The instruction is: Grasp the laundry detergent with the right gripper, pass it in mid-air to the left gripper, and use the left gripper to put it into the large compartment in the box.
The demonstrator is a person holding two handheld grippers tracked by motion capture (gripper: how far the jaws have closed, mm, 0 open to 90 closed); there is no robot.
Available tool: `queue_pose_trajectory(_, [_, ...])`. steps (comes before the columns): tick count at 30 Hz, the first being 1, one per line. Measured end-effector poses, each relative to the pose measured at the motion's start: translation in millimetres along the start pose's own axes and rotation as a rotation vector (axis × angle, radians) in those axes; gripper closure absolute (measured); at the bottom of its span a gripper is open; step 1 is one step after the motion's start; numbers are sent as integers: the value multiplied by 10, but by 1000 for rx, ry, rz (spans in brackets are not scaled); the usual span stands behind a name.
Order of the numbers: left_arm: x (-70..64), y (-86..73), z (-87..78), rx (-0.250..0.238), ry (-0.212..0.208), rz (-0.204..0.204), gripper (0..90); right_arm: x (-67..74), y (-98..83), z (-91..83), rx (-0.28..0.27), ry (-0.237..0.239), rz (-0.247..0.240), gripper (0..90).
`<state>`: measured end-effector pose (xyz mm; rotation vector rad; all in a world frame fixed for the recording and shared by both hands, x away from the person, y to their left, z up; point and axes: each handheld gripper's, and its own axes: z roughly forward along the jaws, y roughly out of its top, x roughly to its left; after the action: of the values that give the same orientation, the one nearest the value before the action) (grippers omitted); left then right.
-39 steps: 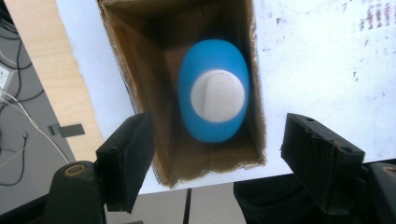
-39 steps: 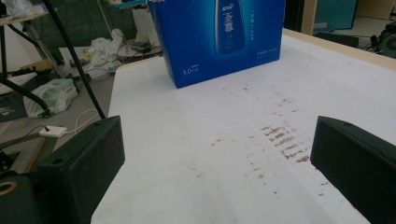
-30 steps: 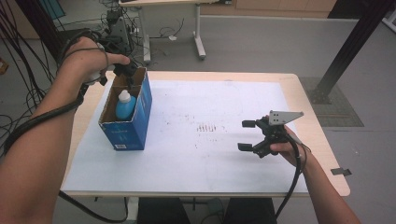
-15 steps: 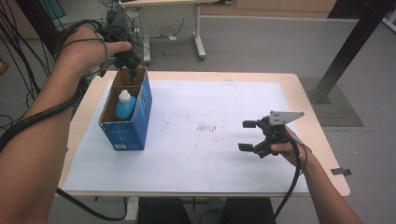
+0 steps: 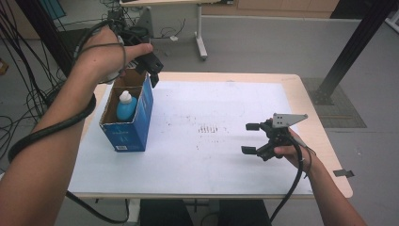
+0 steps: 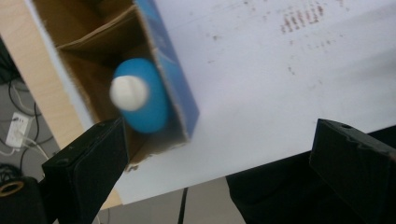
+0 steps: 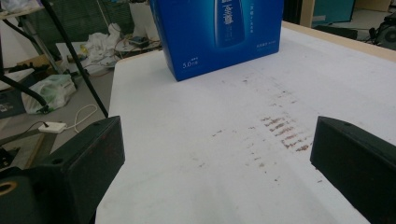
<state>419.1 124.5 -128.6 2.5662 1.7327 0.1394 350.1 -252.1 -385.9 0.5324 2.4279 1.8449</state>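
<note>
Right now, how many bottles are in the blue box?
1. A blue bottle with a white cap stands upright inside the open blue box, at the table's left side, below the left gripper. The box walls may hide more.

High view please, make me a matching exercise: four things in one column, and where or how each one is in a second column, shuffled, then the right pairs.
Things:
1. blue bottle
2. blue box
3. left gripper
4. right gripper

Places or states:
A. low over the white sheet on the table's right side, jaws open
B. standing open-topped on the table's left side
C. raised above the box's far end, jaws just opened, nothing between them
D. upright inside the box, white cap up

Pairs: 1-D, 2-B, 3-C, 4-A
</note>
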Motion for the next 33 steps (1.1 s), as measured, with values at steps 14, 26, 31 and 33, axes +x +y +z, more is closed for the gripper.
queue_pose_trajectory(14, [-603,35,180,8,-38,153,49,40,17,-33,-14,-13,0,31])
queue_pose_trajectory(26, [-846,69,455,27,-81,203,49,25,-9,-61,-16,-17,2,31])
queue_pose_trajectory(31, [-938,82,652,53,-100,218,49,23,-14,-58,-14,-17,3,31])
queue_pose_trajectory(33, [-963,85,723,62,-97,225,49,22,-15,-57,-13,-18,3,31])
